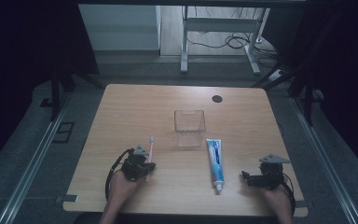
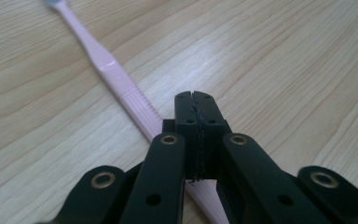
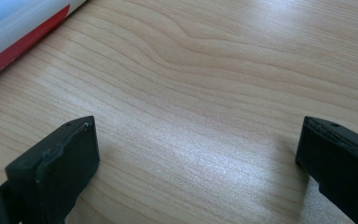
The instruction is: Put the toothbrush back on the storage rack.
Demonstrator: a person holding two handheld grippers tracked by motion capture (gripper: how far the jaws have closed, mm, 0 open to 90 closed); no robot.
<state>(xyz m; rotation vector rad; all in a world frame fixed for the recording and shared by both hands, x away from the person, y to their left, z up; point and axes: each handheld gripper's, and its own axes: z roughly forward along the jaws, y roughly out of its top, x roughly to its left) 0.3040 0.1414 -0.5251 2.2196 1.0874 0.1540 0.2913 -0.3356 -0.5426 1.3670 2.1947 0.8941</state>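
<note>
A pink toothbrush (image 1: 151,150) lies on the wooden table (image 1: 135,107), bristles pointing away from me. My left gripper (image 1: 145,167) rests over its handle end. In the left gripper view the jaws (image 2: 196,95) press flat against each other, and the toothbrush (image 2: 116,77) runs beneath them on the wood, not between them. A white, blue and red toothpaste tube (image 1: 216,161) lies to the right of centre, cap towards me. My right gripper (image 1: 247,177) sits low, to the right of the tube, open with bare wood between its jaws (image 3: 198,135). The tube (image 3: 14,32) crosses that view's top left corner.
A clear square plastic container (image 1: 189,128) stands upright at the table's middle, between and beyond the toothbrush and the tube. A small black round mark (image 1: 217,98) is near the far edge. Metal rails run along both sides of the table.
</note>
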